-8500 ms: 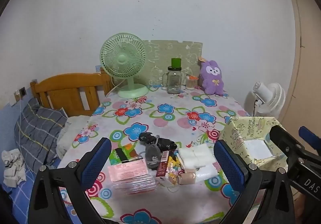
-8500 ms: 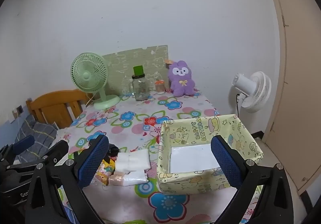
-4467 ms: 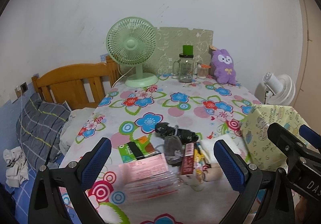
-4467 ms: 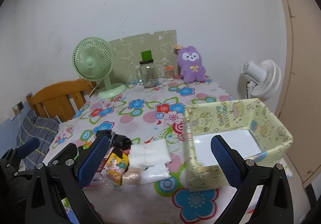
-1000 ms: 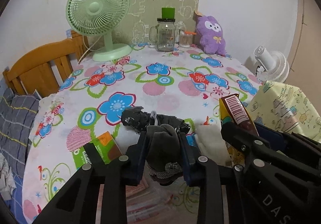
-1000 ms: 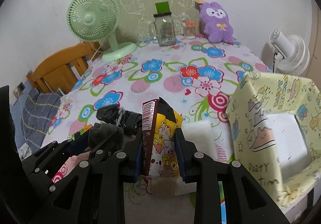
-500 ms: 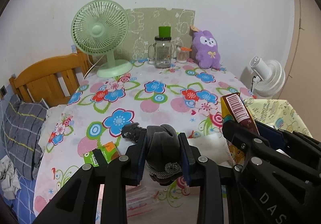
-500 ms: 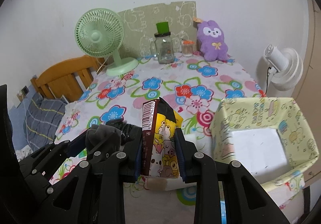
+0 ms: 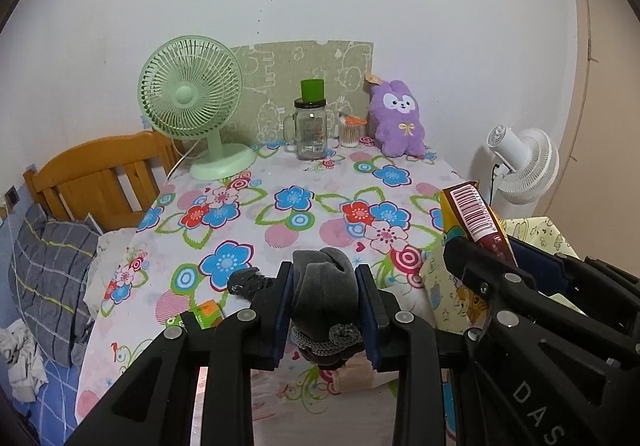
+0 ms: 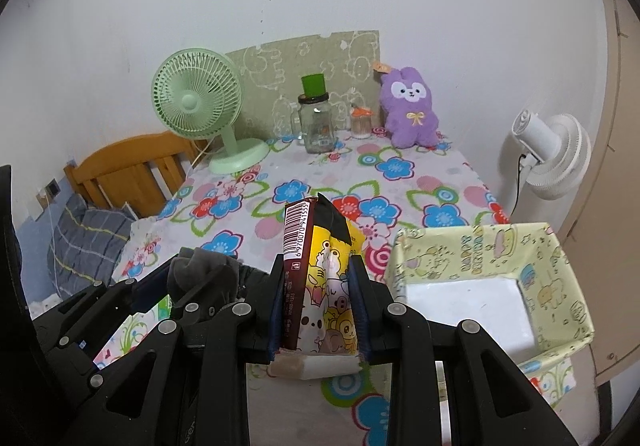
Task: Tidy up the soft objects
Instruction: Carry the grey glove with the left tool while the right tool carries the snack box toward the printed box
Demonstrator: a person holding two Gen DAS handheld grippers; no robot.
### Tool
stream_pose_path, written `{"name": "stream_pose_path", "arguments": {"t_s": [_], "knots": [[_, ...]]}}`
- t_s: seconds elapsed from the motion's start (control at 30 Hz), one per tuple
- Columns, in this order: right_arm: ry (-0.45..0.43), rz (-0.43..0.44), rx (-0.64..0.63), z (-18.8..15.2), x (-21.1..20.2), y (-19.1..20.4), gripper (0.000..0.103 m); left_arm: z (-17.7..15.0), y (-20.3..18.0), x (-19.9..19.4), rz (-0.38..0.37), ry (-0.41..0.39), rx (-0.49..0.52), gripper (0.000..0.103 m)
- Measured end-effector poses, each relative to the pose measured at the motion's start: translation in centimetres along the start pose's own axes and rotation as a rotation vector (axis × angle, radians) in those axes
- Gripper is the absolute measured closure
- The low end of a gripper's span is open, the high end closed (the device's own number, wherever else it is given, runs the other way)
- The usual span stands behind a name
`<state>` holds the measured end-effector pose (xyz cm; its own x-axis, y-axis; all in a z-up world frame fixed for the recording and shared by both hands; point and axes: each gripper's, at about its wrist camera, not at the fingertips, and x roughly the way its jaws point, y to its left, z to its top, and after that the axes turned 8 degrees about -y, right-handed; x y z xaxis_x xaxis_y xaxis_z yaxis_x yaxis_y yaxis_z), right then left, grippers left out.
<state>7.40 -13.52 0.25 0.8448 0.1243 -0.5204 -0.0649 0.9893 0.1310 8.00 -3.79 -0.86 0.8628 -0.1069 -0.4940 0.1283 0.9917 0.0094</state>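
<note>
My left gripper [image 9: 325, 310] is shut on a rolled grey sock [image 9: 323, 294] and holds it above the floral table [image 9: 280, 214]. My right gripper [image 10: 317, 306] is shut on a yellow and brown cartoon snack packet [image 10: 320, 278], held upright above the table; the packet also shows in the left wrist view [image 9: 474, 218]. A pale yellow fabric box [image 10: 480, 286] with a white bottom stands open at the right of the packet. A dark sock [image 9: 246, 282] lies on the table behind the left gripper. White soft packs [image 10: 320, 368] lie under the right gripper.
At the table's far edge stand a green fan [image 9: 192, 106], a glass jar with a green lid [image 9: 311, 130], a small pot of swabs [image 9: 349, 132] and a purple plush rabbit [image 9: 398, 118]. A wooden bed head [image 9: 96, 182] is at the left, a white fan [image 9: 520, 162] at the right. A green pack [image 9: 196, 318] lies under the left gripper.
Both grippers have closed, the left on the grey sock and the right on the snack packet, and lifted them. In the last second both have risen and drawn back a little.
</note>
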Motion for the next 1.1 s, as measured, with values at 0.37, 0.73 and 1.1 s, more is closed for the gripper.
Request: {"name": "stream_pose_path", "arguments": {"t_s": [0.37, 0.73, 1.1], "knots": [[-0.02, -0.027, -0.03, 0.8, -1.4, -2.9, 0.071, 0.6, -3.8, -0.1, -0.021, -0.02, 0.019, 0.073], [-0.036, -0.075, -0.026, 1.2, -1.8, -7.2, 0.071, 1.0, -8.0, 1.0, -0.07, -0.027, 0.041, 0.073], [-0.04, -0.118, -0.002, 1.4, -1.7, -11.0, 0.071, 1.3, -11.9, 2.3, -0.134, -0.022, 0.054, 0.073]]}}
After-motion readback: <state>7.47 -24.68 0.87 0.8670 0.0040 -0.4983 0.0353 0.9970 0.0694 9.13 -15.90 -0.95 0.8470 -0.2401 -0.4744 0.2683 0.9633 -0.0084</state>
